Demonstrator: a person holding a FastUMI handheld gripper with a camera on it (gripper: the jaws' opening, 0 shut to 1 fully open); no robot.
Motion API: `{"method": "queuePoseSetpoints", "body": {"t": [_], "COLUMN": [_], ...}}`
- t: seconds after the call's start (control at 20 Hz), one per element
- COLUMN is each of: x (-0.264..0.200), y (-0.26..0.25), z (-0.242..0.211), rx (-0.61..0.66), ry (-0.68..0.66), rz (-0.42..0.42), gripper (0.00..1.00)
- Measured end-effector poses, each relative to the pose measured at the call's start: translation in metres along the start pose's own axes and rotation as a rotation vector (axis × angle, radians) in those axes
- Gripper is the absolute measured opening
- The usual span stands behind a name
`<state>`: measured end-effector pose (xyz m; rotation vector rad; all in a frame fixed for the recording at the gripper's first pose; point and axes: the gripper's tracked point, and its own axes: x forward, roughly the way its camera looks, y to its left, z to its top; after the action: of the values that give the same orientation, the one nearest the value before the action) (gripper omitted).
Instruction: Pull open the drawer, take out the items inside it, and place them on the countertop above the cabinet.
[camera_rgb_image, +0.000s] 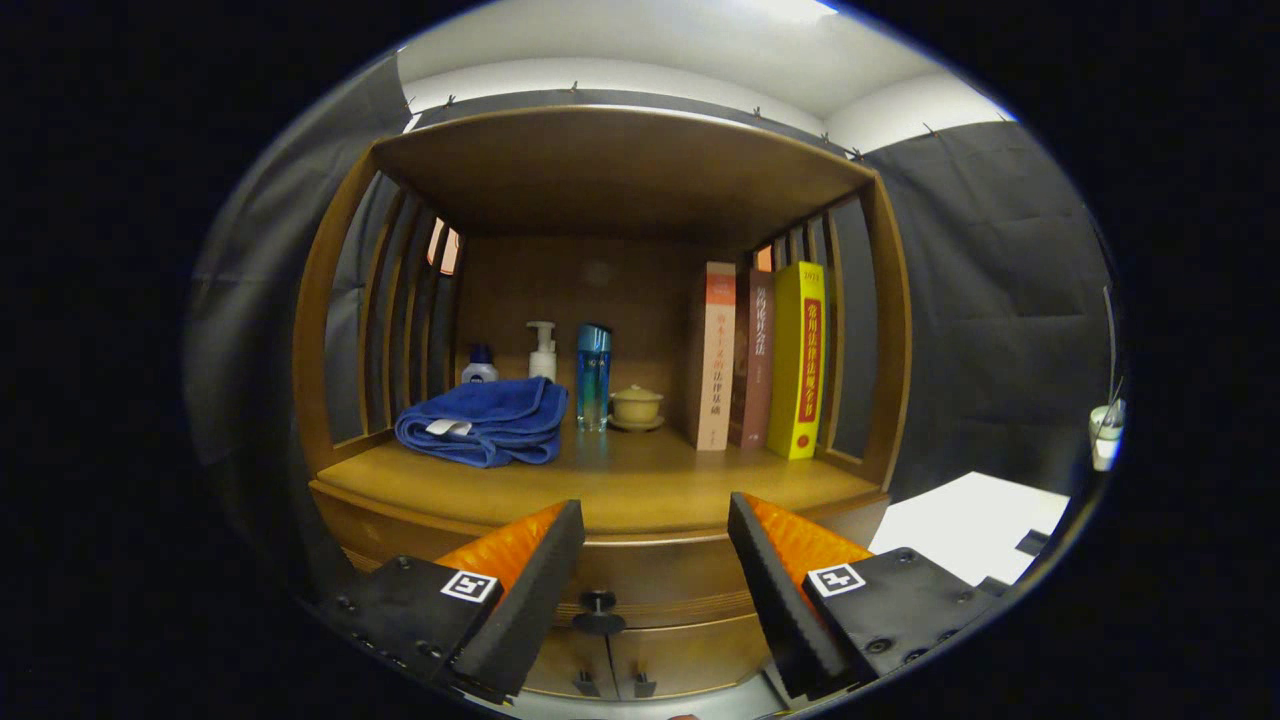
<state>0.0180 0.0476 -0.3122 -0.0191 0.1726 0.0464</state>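
Hand-held gripper (655, 560) gapes — round knob (598, 603) on curved wooden drawer (660, 580) ahead.

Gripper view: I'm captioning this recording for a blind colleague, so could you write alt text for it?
The open gripper hovers before a wooden cabinet, its jaws apart on either side of the knob of the closed drawer. On the countertop above sit a folded blue towel, three bottles, a small lidded cup and three upright books.
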Motion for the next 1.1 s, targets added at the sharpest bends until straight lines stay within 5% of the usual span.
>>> {"method": "queuePoseSetpoints", "body": {"t": [0.45,1.1], "x": [0.007,0.014], "y": [0.013,0.029], "z": [-0.083,-0.131], "rx": [0.051,0.101], "ry": [0.087,0.186], "rz": [0.017,0.031], "gripper": [0.97,0.56]}}
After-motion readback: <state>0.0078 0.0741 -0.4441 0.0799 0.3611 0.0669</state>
